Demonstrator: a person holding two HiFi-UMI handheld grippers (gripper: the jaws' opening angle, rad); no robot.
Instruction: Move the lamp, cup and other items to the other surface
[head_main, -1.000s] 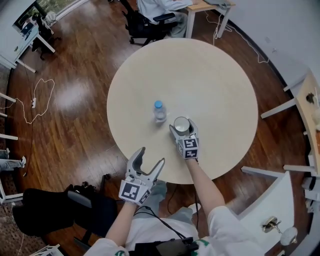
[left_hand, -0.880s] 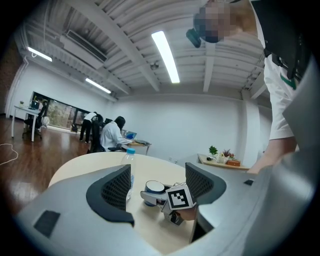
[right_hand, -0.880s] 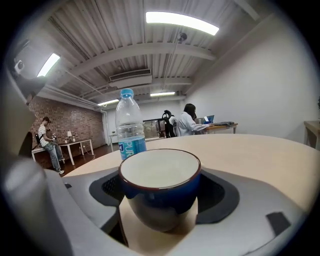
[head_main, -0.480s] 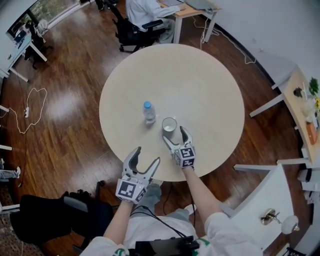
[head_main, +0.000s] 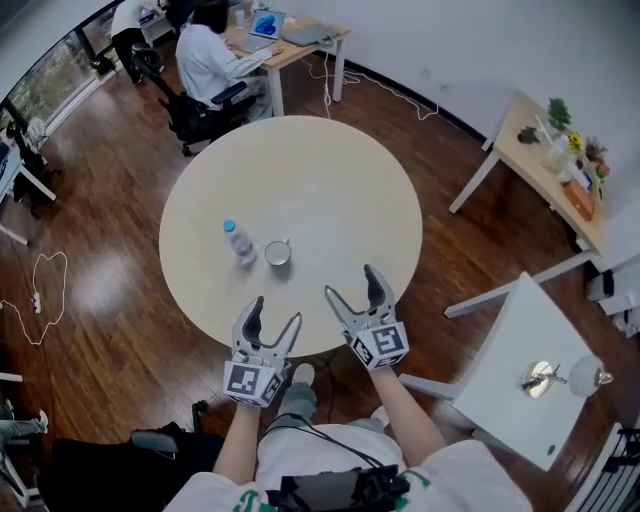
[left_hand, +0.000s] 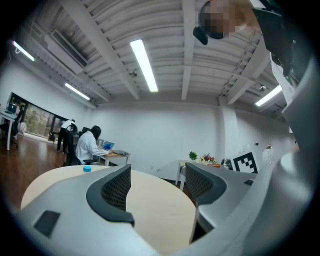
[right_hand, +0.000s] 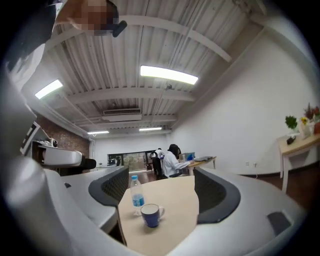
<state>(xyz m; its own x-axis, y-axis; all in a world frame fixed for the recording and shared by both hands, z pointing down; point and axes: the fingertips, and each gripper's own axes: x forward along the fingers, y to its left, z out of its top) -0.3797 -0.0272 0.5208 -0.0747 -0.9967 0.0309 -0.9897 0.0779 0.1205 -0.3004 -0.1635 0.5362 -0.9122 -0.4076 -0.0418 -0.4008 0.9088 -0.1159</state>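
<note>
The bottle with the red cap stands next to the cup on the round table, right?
Not quite. The cap on the bottle is blue, not red; the right gripper view shows it. The bottle does stand next to the cup on the round table.

Grey left claw (head_main: 275, 310) (black pads (left_hand: 117, 187)); white sleeves (head_main: 455, 470)

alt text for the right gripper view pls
A blue cup and a water bottle stand side by side on a table, ahead of the right gripper, whose jaws are closing on nothing. A person sits at a desk beyond.
</note>
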